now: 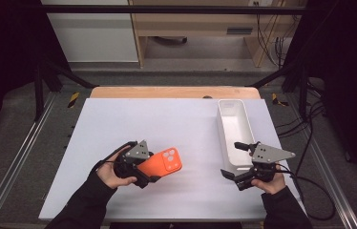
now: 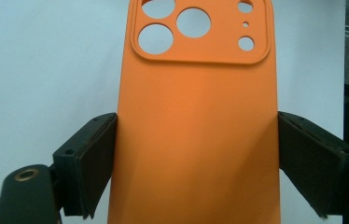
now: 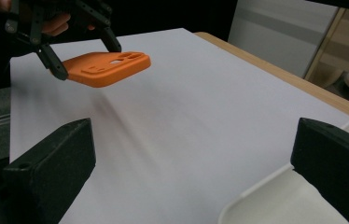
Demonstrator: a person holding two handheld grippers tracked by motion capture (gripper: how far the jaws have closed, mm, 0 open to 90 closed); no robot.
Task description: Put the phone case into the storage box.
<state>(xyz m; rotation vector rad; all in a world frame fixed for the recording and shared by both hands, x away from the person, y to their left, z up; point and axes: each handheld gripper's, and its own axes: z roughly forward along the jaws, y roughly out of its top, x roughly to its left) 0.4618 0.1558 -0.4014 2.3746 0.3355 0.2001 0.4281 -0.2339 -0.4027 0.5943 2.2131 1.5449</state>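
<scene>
An orange phone case [image 1: 165, 162] with camera cut-outs at its far end hangs a little above the white table top [image 1: 167, 119], left of centre. My left gripper [image 1: 153, 167] is shut on it. In the left gripper view the two black jaws press the long sides of the case [image 2: 196, 116] at its lower half. My right gripper [image 1: 234, 160] stands open at the near end of a white bin [image 1: 236, 126], with nothing between its jaws. The right gripper view has the case [image 3: 109, 67] far off at upper left, held by the left gripper [image 3: 88, 58].
The long white bin runs front to back along the table's right side, and its rim [image 3: 266, 198] lies just under my right gripper [image 3: 196, 168]. A wooden table edge [image 1: 174, 92] lies at the back. Metal rails and cables flank the table.
</scene>
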